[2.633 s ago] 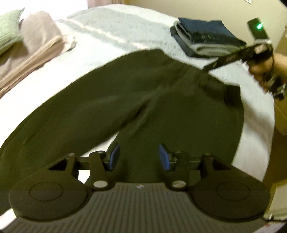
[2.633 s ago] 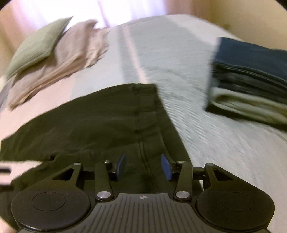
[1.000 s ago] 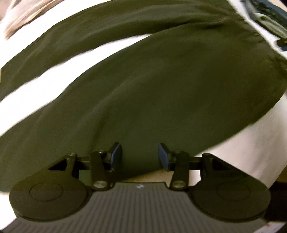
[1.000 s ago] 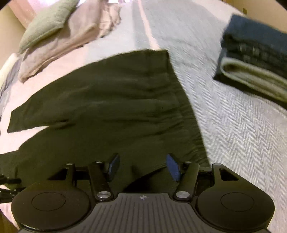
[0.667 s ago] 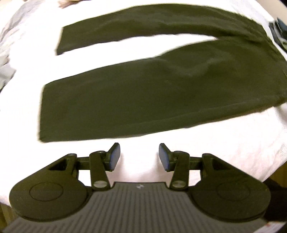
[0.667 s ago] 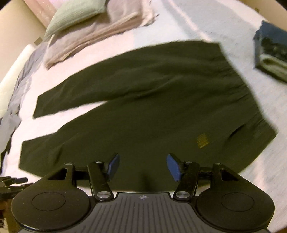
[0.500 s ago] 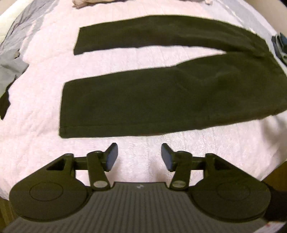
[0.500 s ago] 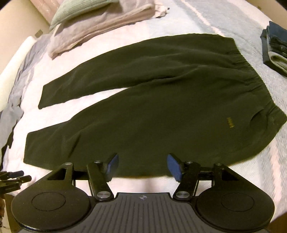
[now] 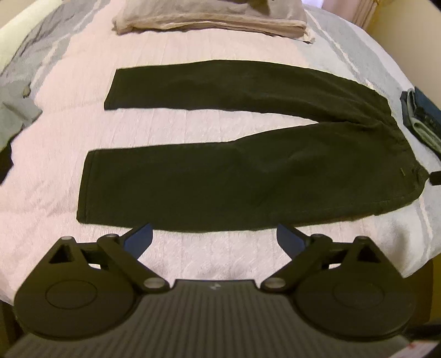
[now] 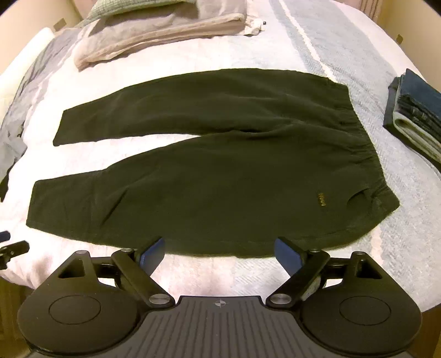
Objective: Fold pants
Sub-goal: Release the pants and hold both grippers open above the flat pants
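On the bed (image 10: 344, 49), dark pants (image 10: 220, 170) lie spread flat, unfolded, both the left gripper (image 9: 214, 239) and right gripper (image 10: 220, 252) spread wide and empty; next likely needs gripping one leg to fold over.

Bed (image 10: 317, 35) with pale quilted cover, warm light; cream wall (image 10: 408, 16) behind.

Small gold mark on pants (image 10: 322, 198), too small to read

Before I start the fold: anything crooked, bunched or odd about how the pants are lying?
Mostly fine. The pants lie flat on the bed, legs splayed in a V rather than parallel. The waistband is gathered, and the near hip pocket gapes slightly. Both grippers are open and hold nothing.
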The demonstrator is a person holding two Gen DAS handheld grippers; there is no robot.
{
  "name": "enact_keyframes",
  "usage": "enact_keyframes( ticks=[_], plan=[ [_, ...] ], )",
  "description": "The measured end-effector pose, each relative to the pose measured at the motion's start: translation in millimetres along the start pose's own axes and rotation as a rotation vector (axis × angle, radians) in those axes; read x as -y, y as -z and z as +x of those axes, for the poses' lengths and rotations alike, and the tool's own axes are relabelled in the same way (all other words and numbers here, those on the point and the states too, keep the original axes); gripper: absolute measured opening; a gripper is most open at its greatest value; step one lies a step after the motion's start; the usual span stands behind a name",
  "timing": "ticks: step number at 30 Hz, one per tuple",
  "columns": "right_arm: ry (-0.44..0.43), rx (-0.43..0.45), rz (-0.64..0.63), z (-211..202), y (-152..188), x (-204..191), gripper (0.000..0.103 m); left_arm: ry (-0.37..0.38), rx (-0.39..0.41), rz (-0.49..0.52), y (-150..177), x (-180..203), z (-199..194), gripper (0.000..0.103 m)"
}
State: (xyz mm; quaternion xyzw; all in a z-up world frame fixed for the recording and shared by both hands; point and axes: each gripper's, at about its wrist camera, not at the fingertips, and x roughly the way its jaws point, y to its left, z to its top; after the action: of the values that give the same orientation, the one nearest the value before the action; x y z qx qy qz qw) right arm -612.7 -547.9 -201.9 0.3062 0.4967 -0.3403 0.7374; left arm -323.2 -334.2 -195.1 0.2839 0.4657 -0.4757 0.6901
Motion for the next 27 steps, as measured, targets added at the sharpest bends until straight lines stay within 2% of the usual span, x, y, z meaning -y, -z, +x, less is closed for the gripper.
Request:
enact_keyframes(
  ticks=[10, 27],
  plan=[
    [0.031, 0.024, 0.005, -23, -1, 26, 0.084, -0.021, 0.041, 0.038, -22, 28, -14, 0.101],
    [0.022, 0.009, -0.001, -21, 2, 35, 0.084, -0.06, 0.024, 0.058, -23, 43, -16, 0.102]
  ],
)
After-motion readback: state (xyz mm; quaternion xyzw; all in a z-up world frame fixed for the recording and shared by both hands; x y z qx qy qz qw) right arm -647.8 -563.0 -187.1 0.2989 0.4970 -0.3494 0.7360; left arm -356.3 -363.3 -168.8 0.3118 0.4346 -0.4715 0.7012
